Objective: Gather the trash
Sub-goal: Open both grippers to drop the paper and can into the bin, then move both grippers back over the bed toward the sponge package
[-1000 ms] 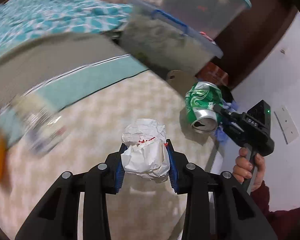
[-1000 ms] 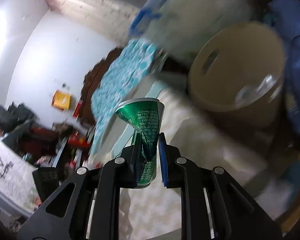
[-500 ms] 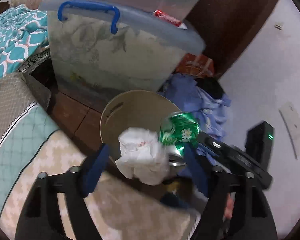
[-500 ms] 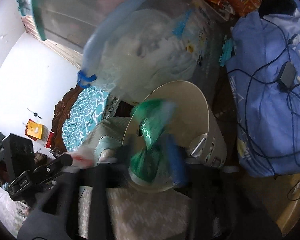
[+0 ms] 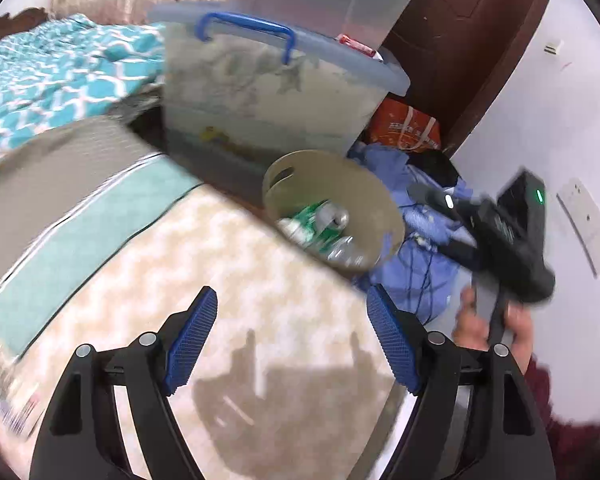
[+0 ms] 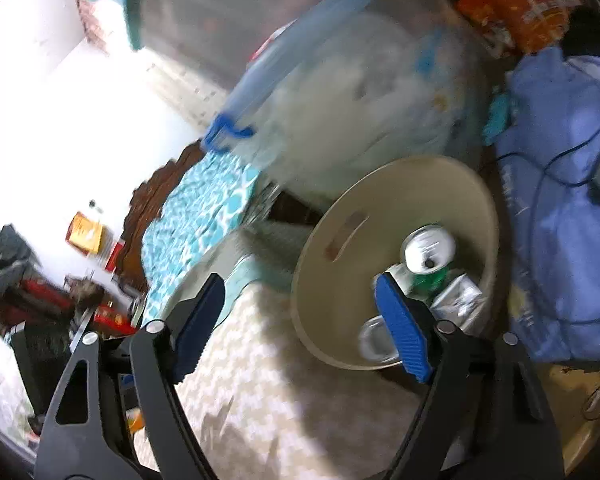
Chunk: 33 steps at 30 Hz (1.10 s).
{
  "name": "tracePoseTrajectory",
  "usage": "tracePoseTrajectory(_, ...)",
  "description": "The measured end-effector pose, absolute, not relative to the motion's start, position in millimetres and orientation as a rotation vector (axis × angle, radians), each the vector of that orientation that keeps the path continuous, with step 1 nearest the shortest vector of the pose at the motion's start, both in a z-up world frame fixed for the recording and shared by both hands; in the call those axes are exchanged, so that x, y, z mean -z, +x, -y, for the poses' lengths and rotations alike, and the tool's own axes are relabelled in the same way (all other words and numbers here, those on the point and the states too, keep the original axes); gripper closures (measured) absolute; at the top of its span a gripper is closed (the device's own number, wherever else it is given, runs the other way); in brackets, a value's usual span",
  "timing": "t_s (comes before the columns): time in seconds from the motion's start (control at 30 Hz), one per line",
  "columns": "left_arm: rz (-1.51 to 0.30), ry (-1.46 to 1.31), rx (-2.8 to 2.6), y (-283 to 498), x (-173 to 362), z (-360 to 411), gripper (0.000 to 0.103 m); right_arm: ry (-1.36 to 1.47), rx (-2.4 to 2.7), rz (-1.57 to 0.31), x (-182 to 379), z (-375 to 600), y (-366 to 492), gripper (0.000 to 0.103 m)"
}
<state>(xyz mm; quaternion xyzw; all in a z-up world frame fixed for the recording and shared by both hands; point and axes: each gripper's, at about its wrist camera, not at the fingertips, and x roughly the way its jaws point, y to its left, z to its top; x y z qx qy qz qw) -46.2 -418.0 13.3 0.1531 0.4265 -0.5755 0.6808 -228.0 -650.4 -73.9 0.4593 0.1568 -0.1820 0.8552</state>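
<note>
Now both empty: left hand-held gripper [image 5: 290,336] wide open, right hand-held gripper [image 6: 300,320] closing on nothing. Green can [image 6: 428,258] down in the bin [image 6: 380,200], where trash belongs.

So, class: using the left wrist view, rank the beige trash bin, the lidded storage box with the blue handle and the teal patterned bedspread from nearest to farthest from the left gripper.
1. Beige trash bin: just ahead of the open left gripper, slightly right, cans inside.
2. Storage box: directly behind the bin, centre.
3. Teal patterned bedspread: far upper left, running back behind the box.
</note>
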Motion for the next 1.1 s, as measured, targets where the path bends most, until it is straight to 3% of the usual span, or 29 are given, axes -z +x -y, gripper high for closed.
tracePoseTrajectory(0.33, -0.971, 0.141, 0.988, 27, -14, 210, 0.031, 0.862, 0.005, -0.538, 51, 526, -88, 0.042)
tracePoseTrajectory(0.57, -1.011, -0.144, 0.769, 73, 1, 77, 0.031, 0.785, -0.339, -0.726, 46, 392, 80, 0.044)
tracePoseTrajectory(0.73, -1.005, -0.231, 0.71, 81, 4, 29, 0.031, 0.756, -0.382, -0.83, 56, 345, 161, 0.044)
tracePoseTrajectory(0.87, -1.003, -0.267, 0.691, 84, 6, 11, 0.03, 0.8, -0.599, -0.919, 60, 298, 155, 0.046)
tracePoseTrajectory(0.97, -0.982, -0.297, 0.693, 88, 4, -1, 0.029, 0.67, -0.86, -0.929, 41, 254, 109, 0.046)
tracePoseTrajectory(1.1, -0.975, -0.313, 0.701, 92, 6, -1, 0.029, 0.56, -0.743, -0.91, 32, 268, 83, 0.046)
